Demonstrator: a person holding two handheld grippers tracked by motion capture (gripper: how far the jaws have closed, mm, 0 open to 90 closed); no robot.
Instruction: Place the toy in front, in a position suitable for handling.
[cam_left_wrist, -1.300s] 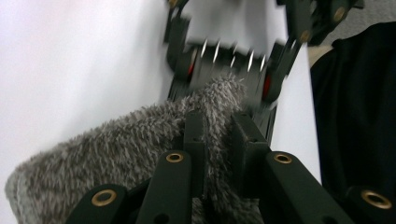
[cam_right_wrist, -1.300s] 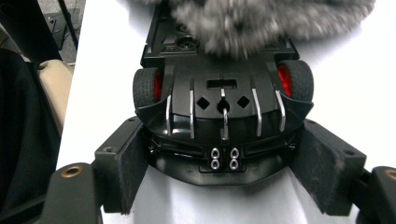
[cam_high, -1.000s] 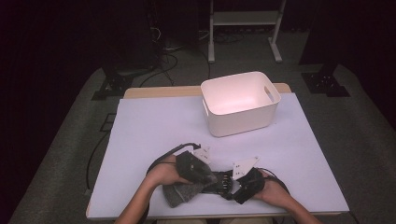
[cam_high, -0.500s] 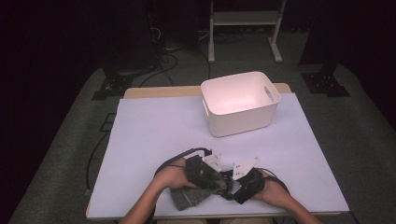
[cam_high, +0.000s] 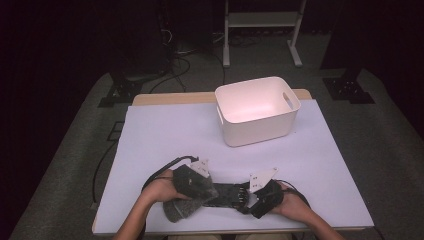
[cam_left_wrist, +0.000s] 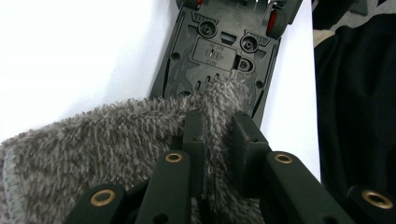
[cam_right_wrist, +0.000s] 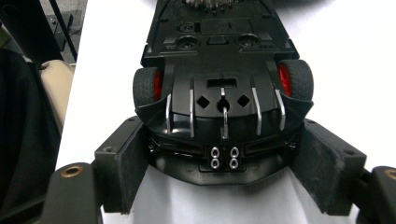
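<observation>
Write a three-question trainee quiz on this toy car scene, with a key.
1. True or false: the toy car lies with its underside up.
2. What does the left gripper pinch? A) the grey fuzzy cloth B) a wheel C) the white bin
3. Fill in: the right gripper clamps the car's ____ between its pads.

Key
1. True: the chassis plate, screw holes and battery cover face the camera in both gripper views.
2. A: the jaws are closed on a fold of cloth lying over the car's end.
3. End (bumper): the pads press on both of its sides, just past the red-hubbed wheels.
</observation>
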